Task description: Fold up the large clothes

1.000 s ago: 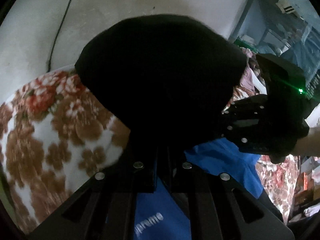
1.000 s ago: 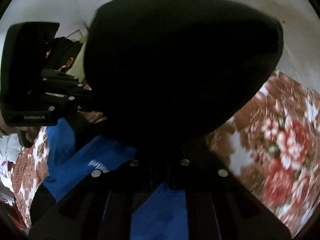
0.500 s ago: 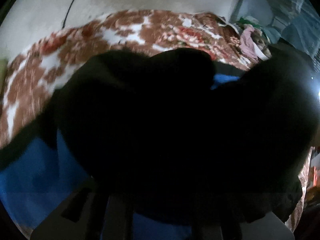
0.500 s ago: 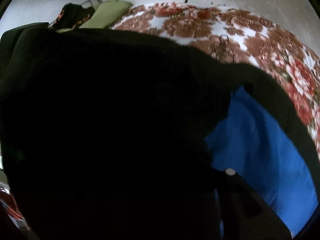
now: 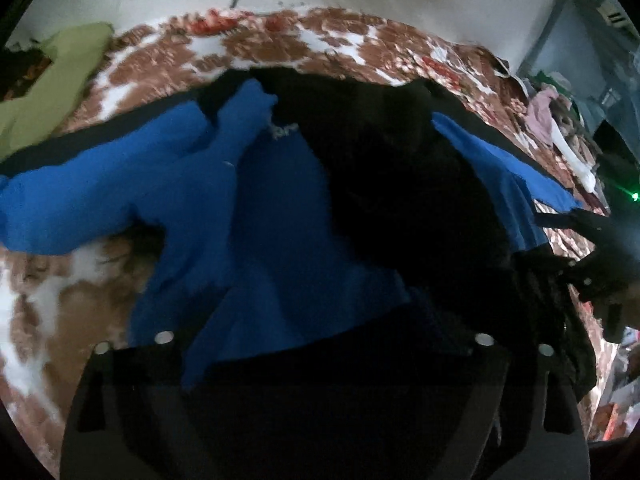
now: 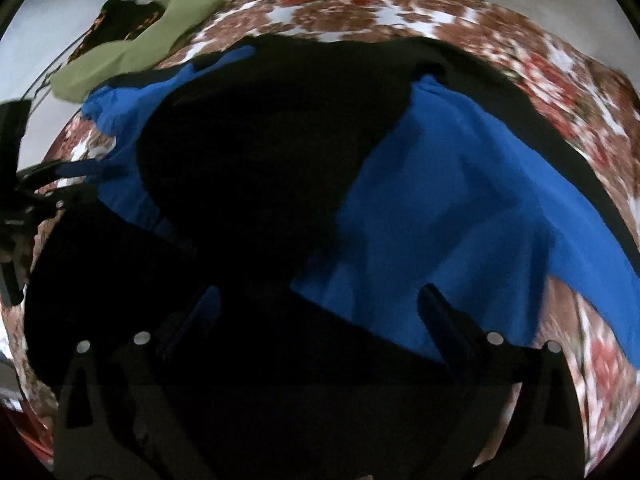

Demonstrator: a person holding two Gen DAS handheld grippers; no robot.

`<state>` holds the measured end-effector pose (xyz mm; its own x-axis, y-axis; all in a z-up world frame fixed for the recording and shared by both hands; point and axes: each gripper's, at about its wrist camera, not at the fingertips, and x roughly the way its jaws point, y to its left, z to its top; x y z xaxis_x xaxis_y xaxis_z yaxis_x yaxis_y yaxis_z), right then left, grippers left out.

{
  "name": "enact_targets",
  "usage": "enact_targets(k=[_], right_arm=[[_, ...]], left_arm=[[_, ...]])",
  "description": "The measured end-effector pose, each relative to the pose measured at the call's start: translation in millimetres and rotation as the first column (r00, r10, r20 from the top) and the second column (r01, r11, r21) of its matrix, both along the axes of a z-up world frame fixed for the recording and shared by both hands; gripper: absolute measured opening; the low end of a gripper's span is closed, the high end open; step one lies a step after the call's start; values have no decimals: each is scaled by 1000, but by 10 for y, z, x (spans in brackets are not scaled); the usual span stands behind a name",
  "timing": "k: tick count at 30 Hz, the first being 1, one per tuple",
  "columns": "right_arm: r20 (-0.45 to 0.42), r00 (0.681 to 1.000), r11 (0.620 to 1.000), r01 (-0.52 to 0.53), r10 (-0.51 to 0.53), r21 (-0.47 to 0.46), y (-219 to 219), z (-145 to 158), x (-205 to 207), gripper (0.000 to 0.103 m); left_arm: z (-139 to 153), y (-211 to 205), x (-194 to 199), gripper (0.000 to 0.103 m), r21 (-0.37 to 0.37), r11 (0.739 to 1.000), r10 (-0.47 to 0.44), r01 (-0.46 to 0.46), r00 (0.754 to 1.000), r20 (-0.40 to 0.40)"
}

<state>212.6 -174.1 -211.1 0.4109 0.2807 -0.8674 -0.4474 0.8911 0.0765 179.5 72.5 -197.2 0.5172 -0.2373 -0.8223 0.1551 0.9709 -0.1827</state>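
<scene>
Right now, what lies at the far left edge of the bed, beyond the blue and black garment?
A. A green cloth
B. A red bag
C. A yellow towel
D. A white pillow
A: a green cloth lies on the floral blanket beyond the blue and black garment.

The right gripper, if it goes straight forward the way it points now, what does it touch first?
Most likely the black part of the garment, which fills the space ahead of the open right gripper. The blue part lies to the right. Depth is unclear in this dark view.
</scene>
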Motion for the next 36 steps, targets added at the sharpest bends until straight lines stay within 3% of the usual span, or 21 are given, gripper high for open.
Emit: enact_targets(k=[2, 5, 9, 13, 17, 26, 33, 36], right_arm=[[3, 999, 999, 44, -44, 11, -74, 155, -10, 98], [12, 996, 996, 87, -87, 6, -68, 306, 80, 98], [92, 986, 990, 143, -141, -16, 93, 527, 465, 98], [160, 969, 978, 200, -190, -54, 248, 585, 952, 98], [145, 967, 976, 216, -208, -41, 375, 505, 1333, 98], [155, 982, 983, 129, -108, -133, 758, 52, 1749, 98], [97, 990, 979, 116, -101, -169, 613, -441, 1830, 98], [86, 992, 981, 110, -97, -159, 494, -568, 1787, 98]], left_arm=[[148, -48, 23, 98, -13, 1000, -5, 5, 1000, 10], [307, -165, 171, 98, -38, 999, -34, 35, 999, 19], [527, -434, 449, 98, 1, 996, -88, 88, 990, 109], [558, -719, 736, 98, 43, 987, -159, 154, 975, 156], [328, -938, 861, 98, 63, 972, -235, 228, 961, 144], [-260, -1053, 917, 98, 105, 954, -292, 282, 952, 89], [-690, -1000, 836, 98, 161, 947, -287, 279, 958, 28], [-772, -979, 771, 98, 204, 929, -322, 308, 946, 40]])
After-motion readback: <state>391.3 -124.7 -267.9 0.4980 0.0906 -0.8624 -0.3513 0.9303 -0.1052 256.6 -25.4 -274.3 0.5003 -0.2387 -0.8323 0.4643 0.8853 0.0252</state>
